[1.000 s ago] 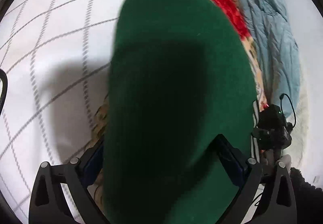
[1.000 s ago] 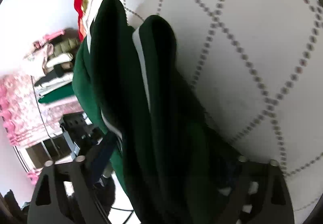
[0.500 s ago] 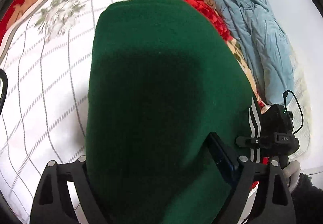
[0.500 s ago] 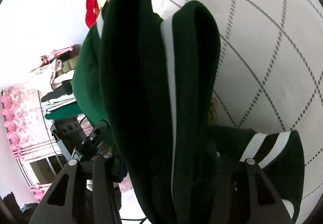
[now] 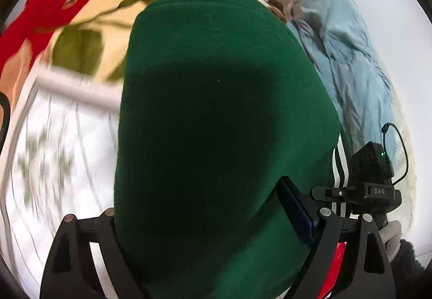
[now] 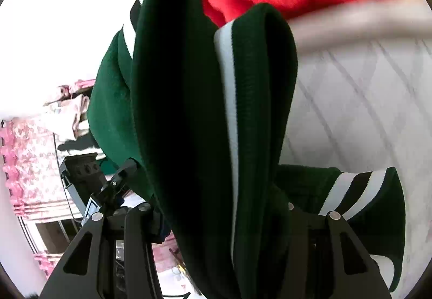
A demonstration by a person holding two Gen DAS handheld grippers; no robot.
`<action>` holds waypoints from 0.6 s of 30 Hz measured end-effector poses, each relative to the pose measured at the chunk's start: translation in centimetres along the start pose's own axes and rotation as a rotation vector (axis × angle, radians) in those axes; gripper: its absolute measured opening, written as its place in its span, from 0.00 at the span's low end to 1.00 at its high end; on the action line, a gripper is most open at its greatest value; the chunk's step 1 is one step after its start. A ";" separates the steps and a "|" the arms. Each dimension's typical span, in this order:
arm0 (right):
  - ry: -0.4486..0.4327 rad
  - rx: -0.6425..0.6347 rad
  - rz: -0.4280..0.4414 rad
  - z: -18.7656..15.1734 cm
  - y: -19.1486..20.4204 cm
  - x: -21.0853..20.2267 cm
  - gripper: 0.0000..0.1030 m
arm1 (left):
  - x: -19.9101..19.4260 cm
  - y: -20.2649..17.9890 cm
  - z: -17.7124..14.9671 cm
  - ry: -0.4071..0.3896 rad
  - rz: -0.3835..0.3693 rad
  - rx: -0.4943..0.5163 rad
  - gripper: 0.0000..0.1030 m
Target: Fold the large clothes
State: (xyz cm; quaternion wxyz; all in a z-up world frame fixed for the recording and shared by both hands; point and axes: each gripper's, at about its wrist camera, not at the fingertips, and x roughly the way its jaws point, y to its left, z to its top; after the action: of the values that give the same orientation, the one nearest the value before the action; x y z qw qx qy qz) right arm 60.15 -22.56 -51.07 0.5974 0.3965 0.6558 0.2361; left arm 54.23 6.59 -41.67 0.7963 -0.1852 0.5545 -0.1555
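Note:
A thick, folded dark green garment (image 5: 216,69) with white stripes fills the middle of both wrist views and hangs clear of the bed. My left gripper (image 5: 199,204) is shut on its wide bundle, the blue pad (image 5: 294,210) pressed into the cloth. My right gripper (image 6: 221,207) is shut on several upright folds of the same garment (image 6: 175,83). A striped cuff (image 6: 359,191) sticks out to the right of its fingers. The garment hides most of the fingertips. Each view shows the other gripper close beside the cloth.
Below lies a white bed cover with a grey grid (image 5: 54,164). A red floral blanket (image 5: 81,2) lies at its far end, and a light blue quilt (image 5: 337,56) is bunched against the wall on the right. A pile of clothes (image 6: 70,110) and pink curtains (image 6: 21,164) stand off the bed.
Both grippers have lifted the garment and carried it toward the red blanket end of the bed. The right jaws narrowed onto the folds, and the striped cuff came into view.

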 end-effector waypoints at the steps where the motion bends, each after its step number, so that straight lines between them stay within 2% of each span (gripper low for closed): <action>1: 0.001 -0.004 -0.005 2.0 0.4 0.4 0.51 | 1.1 0.1 1.9 -0.002 0.012 0.004 0.86; 4: 0.011 -0.004 -0.037 8.8 1.3 2.3 0.51 | 4.9 1.1 6.6 0.017 0.033 0.007 0.86; 6: 0.016 0.004 -0.067 13.3 1.1 3.3 0.51 | 7.1 2.5 8.5 0.044 0.033 -0.006 0.86; 10: 0.032 0.021 -0.162 18.7 0.6 5.7 0.51 | 11.8 4.9 10.7 0.132 0.078 -0.012 0.86; 12: 0.046 0.030 -0.208 20.1 0.1 6.4 0.54 | 13.5 5.8 10.6 0.167 0.103 -0.006 0.87; 14: 0.052 0.008 -0.261 20.7 0.3 6.9 0.60 | 13.8 5.8 10.4 0.174 0.090 -0.001 0.89; 16: 0.048 -0.030 -0.318 19.8 -0.5 6.4 0.64 | 13.1 5.6 9.9 0.169 0.100 -0.001 0.89; 18: 0.013 -0.076 -0.412 18.8 1.6 6.6 0.76 | 12.3 5.3 10.3 0.137 0.140 -0.006 0.89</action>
State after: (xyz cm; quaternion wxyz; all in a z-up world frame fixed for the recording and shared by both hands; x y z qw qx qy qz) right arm 79.01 -19.43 -57.06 0.6434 0.2297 0.7175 0.1357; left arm 68.25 6.93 -51.01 0.7647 -0.1375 0.6199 -0.1100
